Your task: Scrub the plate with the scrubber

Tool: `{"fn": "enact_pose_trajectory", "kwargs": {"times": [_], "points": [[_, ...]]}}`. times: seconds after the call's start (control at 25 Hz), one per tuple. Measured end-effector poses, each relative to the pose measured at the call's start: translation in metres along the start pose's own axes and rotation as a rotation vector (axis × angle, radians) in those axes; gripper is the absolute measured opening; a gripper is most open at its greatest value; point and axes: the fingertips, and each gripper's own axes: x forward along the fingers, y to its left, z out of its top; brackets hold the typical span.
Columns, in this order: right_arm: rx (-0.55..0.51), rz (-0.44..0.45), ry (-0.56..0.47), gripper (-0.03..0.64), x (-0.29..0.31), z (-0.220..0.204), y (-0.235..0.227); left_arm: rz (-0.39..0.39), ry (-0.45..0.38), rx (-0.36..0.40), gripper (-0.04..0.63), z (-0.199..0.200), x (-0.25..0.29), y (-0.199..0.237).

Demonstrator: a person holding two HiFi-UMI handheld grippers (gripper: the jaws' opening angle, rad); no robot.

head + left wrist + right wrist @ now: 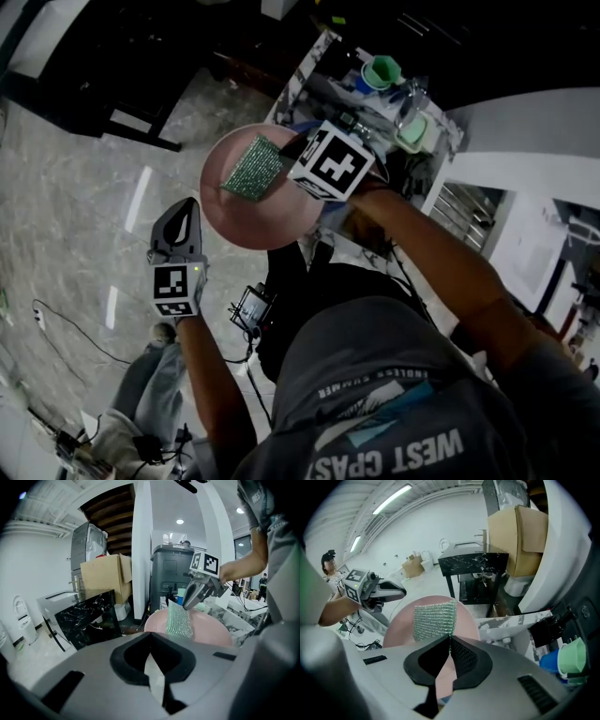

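A pink plate [262, 217] is up in the air over the floor. My left gripper [192, 204] meets its lower left rim with the jaws close together around a thin pale edge. The exact spot is hidden behind the jaws in the left gripper view. A green mesh scrubber [255, 167] lies flat on the plate's face. My right gripper [298, 150] is shut on the scrubber's near edge at the plate's right side. In the right gripper view the scrubber [433, 618] runs into the jaws over the plate [401, 630]. The left gripper view shows the scrubber [179, 620] hanging from the right gripper [187, 603].
A cluttered bench with green cups [382, 70] stands just behind the plate. A black marble-top table [84, 616], a cardboard box [105, 576] and a grey bin [171, 573] stand further off. Cables [56, 328] lie on the marble floor, and another person's legs [141, 394] show below.
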Motion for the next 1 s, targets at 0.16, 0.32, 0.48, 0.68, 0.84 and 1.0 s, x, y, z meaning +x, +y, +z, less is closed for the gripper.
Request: {"fn": "enact_pose_trajectory", "kwargs": {"times": [0.16,0.32,0.48,0.68,0.84,1.0], "points": [[0.038,-0.043,-0.002,0.039,-0.015,-0.008,-0.025,-0.009,-0.001,0.008,0.0,0.005,0.005,0.001],[0.06,-0.076,0.01,0.037,-0.035,-0.029,-0.038,-0.024,-0.005,0.023,0.0,0.013,0.011,0.0],[0.045,-0.087,0.043,0.035,-0.05,-0.054,-0.033,-0.038,-0.011,0.034,0.0,0.02,0.017,-0.003],[0.065,-0.052,0.057,0.034,-0.051,-0.077,-0.01,-0.053,-0.009,0.037,0.0,0.019,0.022,-0.009],[0.098,-0.014,0.025,0.033,-0.037,-0.076,0.009,-0.058,-0.006,0.035,0.0,0.015,0.021,-0.012],[0.188,0.024,-0.051,0.032,-0.03,-0.065,0.016,-0.048,-0.007,0.034,0.0,0.013,0.014,-0.01]]}}
